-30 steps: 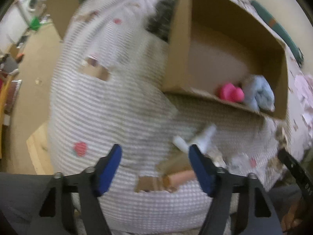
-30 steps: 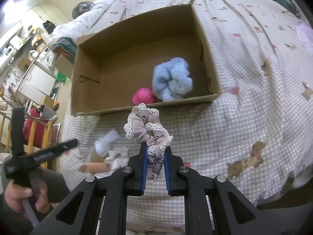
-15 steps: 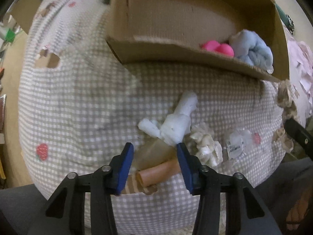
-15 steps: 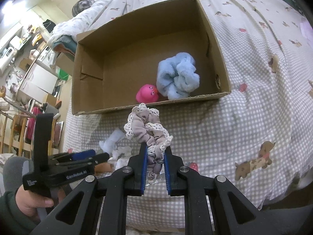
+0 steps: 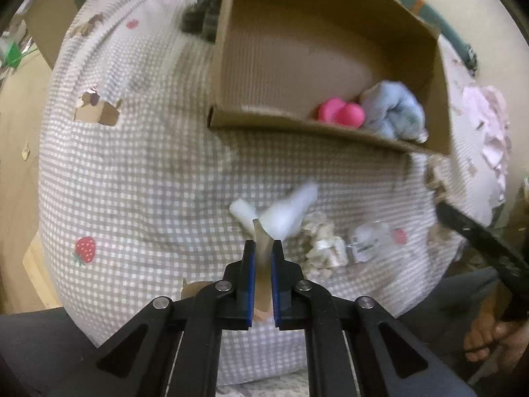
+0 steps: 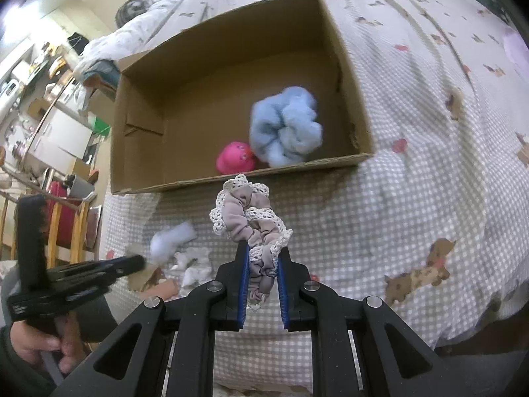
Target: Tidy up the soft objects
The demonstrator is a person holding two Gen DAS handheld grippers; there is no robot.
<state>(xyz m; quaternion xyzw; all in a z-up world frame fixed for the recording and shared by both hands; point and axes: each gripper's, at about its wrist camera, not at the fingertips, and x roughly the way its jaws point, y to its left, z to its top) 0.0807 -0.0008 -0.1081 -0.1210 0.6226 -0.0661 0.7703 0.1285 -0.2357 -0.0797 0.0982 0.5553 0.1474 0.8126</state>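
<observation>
Left gripper (image 5: pixel 263 258): my fingers pinch a thin tan fabric strip (image 5: pixel 262 248).
Right gripper (image 6: pixel 263 264): clamped on the lace-trimmed taupe scrunchie (image 6: pixel 251 221).
Technique: I clear the open brown cardboard box (image 6: pixel 350 76) rim before releasing.

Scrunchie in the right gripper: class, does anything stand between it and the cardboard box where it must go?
Only the cardboard box near wall lies between the scrunchie and the box floor. The right gripper must lift it over. Nothing else visible blocks.

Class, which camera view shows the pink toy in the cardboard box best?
The right wrist view: the pink toy shows nearly whole inside the cardboard box. In the left wrist view the box's front wall hides its lower part.
</observation>
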